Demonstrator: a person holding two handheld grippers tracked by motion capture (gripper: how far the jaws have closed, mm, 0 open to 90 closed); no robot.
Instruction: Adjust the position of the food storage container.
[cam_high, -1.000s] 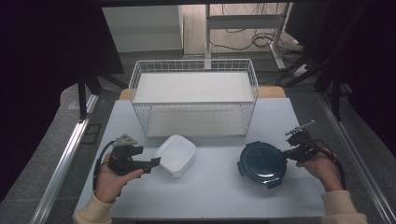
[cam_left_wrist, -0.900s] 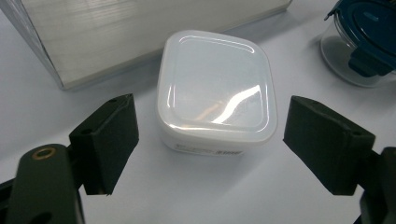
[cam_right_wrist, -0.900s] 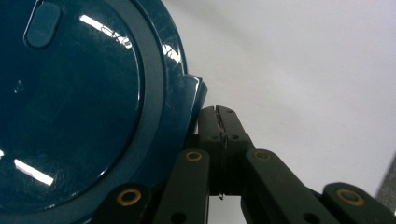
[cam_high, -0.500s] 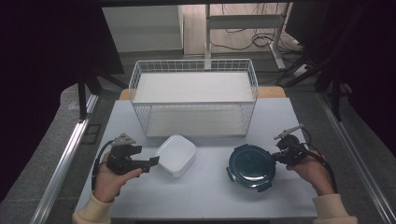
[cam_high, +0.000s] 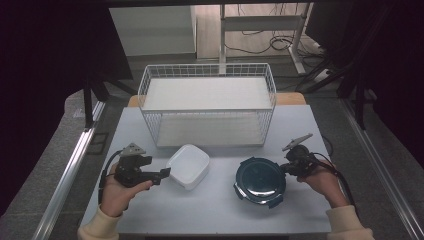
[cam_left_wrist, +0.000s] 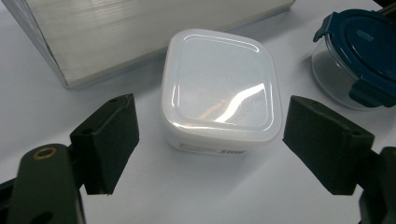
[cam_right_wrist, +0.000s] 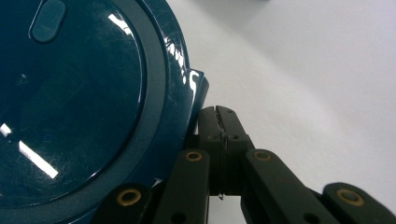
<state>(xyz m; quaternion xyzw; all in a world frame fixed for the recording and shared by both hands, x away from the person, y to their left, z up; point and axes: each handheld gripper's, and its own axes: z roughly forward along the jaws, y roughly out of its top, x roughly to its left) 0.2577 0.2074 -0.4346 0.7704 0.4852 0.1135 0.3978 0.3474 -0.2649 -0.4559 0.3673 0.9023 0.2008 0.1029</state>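
A pale surface (cam_high: 210, 210) carries everything, and a white wire basket (cam_high: 207, 102) stands at its far side, the largest thing on it. In front of the basket, toward the right, sits a round glass container with a dark blue clip-on lid (cam_high: 260, 181); toward the left, well apart from it, sits a smaller white square container (cam_high: 188, 166) with rounded corners and a glossy lid.

The left gripper (cam_high: 164, 174), held in the person's left hand (cam_high: 117, 192), points at the near left side of the white container. In the left gripper view its fingers (cam_left_wrist: 106, 140) are spread wide, one on either side of the white container (cam_left_wrist: 220, 91), which lies just ahead of them and apart from both pads.

The right gripper (cam_high: 286, 170), in the right hand (cam_high: 324, 184), sits at the right edge of the blue lid. In the right gripper view its fingers (cam_right_wrist: 219, 123) are pressed together with no gap, their tips just beside a lid clip (cam_right_wrist: 198, 91); whether they touch it cannot be told.
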